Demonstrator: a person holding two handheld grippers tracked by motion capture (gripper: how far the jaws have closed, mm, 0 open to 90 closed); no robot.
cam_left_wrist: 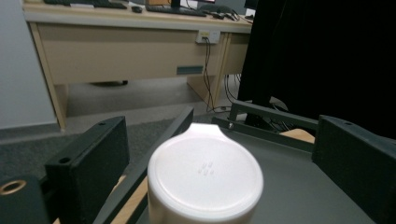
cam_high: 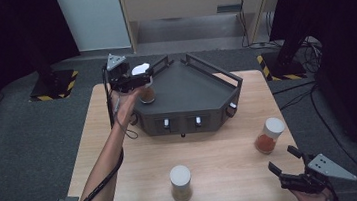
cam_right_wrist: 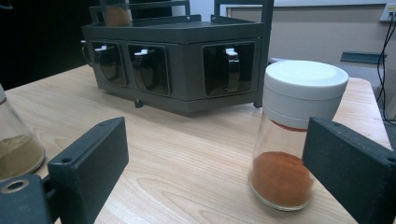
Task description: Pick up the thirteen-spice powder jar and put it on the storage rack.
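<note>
Left tool (cam_high: 131, 78): jaws pinching a white-lidded spice jar (cam_high: 145, 86), over the dark rack's (cam_high: 190, 91) left top.
Right tool (cam_high: 286, 164): jaws spread, red-spice jar (cam_high: 269, 135) standing on the table (cam_high: 222, 151) just beyond them.

Light wood table (cam_high: 222, 151) is carrying a dark grey rack (cam_high: 189, 99) at far centre. White-lidded jar w/ tan powder (cam_high: 180, 183) is standing near edge, centre. Jar w/ orange powder (cam_high: 269, 135) is standing right, well apart from it.
</note>
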